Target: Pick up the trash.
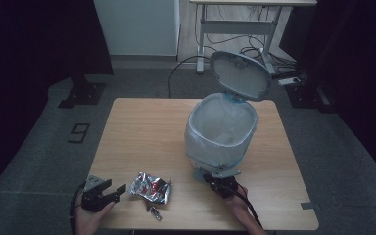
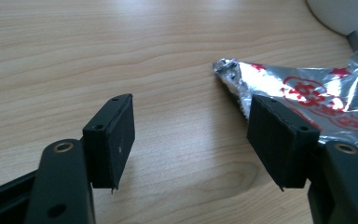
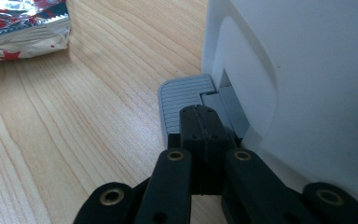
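left gripper (image 1: 119, 192): jaws apart, nothing between them; one pad just beside the wrapper edge, lined up to pinch it.
right gripper (image 1: 215, 178): jaws together, tips pressing on the pedal (image 3: 182, 95); judged to hold the lid (image 1: 240, 74) up.
wrapper (image 1: 150, 187): crumpled foil, flat on the table (image 1: 142, 127), near the bin.
bin (image 1: 221, 129): lined, open, ready to receive the wrapper.

Beside the bin (image 1: 220, 128), the crinkled wrapper (image 1: 150, 187) is gleaming like glossy silver foil. The bin is looking like smooth pale plastic, its pedal (image 3: 182, 99) ribbed and matt. Under the bin, the table (image 1: 142, 132) is showing smooth wood grain.
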The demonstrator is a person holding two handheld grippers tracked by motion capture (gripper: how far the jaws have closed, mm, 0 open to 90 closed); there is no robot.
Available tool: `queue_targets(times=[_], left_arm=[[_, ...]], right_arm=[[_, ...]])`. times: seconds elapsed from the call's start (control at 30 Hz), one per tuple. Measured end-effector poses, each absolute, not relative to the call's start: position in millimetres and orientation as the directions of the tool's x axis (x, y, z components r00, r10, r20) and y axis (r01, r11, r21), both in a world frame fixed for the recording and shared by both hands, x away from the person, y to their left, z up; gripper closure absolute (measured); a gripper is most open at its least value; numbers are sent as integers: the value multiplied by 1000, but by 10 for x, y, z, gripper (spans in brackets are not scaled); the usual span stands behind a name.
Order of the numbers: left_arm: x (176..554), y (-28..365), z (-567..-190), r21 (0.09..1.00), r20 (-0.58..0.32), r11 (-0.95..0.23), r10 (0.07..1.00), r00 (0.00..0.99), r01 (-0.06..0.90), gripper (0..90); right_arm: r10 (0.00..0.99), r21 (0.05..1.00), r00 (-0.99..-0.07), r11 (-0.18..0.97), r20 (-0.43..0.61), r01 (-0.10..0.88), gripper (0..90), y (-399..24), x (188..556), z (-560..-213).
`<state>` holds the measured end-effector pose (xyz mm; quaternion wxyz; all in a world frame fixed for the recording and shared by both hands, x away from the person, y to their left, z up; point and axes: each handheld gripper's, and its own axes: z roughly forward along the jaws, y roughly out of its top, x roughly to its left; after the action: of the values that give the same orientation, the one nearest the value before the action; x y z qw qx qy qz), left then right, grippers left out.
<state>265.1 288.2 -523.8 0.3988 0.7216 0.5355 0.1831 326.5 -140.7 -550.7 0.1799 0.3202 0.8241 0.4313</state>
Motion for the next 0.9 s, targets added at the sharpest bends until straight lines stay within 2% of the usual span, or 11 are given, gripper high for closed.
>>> queue_targets(times=[0.63,0.9], left_arm=[[2723,2627,-5203,773,-147,-159,897,417,614,334],[2780,2465,-5269,739,-135,-204,889,437,642,354]], right_arm=[[683,826,-729,434,-41,360,900,-1395,3251,-5507],[682,827,-729,438,-51,353,900,-1389,3247,-5509]])
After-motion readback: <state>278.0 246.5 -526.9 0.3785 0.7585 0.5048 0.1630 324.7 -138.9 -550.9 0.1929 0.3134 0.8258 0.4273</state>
